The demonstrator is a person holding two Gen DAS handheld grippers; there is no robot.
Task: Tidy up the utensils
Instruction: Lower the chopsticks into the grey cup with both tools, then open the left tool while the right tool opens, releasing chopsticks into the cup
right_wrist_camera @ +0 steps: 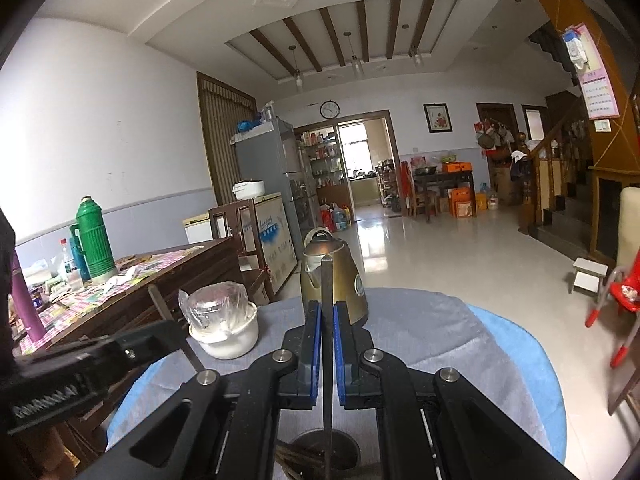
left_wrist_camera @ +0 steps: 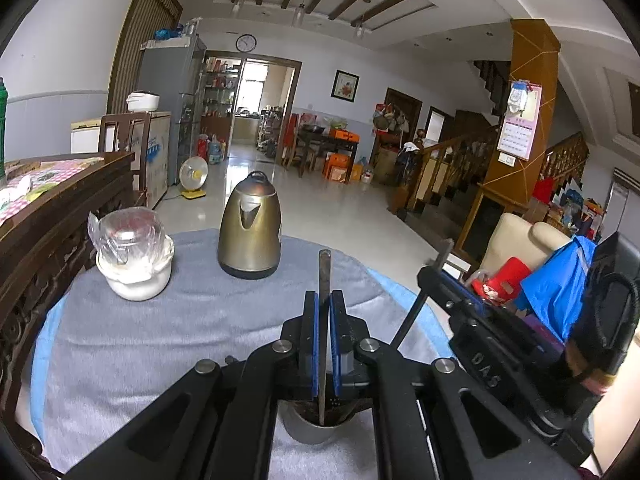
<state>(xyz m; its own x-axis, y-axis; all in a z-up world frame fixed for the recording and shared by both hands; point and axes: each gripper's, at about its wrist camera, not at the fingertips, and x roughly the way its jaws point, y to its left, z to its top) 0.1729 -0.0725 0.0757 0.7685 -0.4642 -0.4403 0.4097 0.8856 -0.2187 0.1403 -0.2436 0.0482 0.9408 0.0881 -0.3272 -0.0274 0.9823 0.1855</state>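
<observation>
Grey cloth over a blue cover dresses the round desk (left_wrist_camera: 168,332), which stands in a large tiled room with a staircase to one side. On the cloth sit a bronze kettle (left_wrist_camera: 250,228) and a white pot (left_wrist_camera: 136,276) topped with a plastic-wrapped glass lid; both are well apart from the work.

Each claw is clenched on a single dark chopstick. The left claw (left_wrist_camera: 324,312) grips its chopstick (left_wrist_camera: 324,276) upright, the top rising past the blue pads and the lower end running down into a metal cup (left_wrist_camera: 316,430) directly beneath. The right claw (right_wrist_camera: 326,320) holds its own chopstick (right_wrist_camera: 327,284) the same way, over a metal cup (right_wrist_camera: 320,446) that already carries several dark sticks. From the left wrist camera the right claw appears off to the right, its stick slanting down toward the desk.

Judging by this, the step in hand is dropping chopsticks into the holder, with both sticks hanging over or just inside the rim. Whether either tip has reached the bottom is hidden by the claws' own bodies.

The next move calls for lowering each stick a little further while keeping it near vertical, then easing the pads apart so it slides in among the others. With both claws crowding one small cup, releasing one at a time seems the safer course.
</observation>
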